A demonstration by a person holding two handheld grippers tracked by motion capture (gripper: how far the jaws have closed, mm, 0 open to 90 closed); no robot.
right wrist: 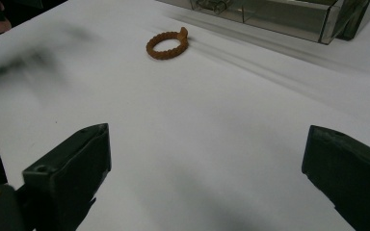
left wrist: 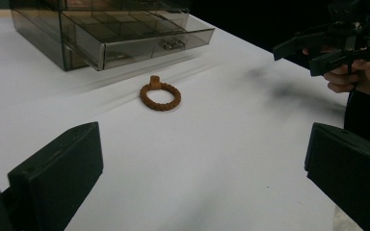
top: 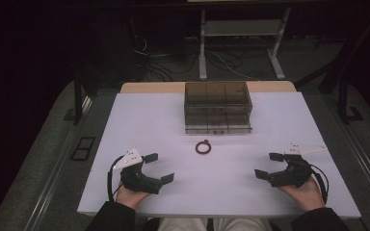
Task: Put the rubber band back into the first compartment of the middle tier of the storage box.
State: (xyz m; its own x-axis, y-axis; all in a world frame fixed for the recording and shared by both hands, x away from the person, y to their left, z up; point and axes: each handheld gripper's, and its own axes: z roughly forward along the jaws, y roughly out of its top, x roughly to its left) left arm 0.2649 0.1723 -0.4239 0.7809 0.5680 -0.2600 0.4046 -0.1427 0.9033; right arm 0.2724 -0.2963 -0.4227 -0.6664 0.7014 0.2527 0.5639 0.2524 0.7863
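A small reddish-brown braided ring with a little tab on its rim lies flat on the white tabletop, just in front of a smoky transparent plastic drawer box whose bottom drawer stands pulled out a little toward the person. The ring sits near the middle line of the table, ahead of both hands and between them, and being round it offers no long side to line up on; only the tab, on the edge nearest the box, breaks the circle. The left gripper rests at the near edge on the left, jaws spread wide and holding nothing, pointing inward and forward at the ring. The right gripper mirrors it on the right, also wide open and empty. Judging from above, the ring lies slightly closer to the left gripper, though the difference is small; either hand would have to travel forward and inward to reach it.
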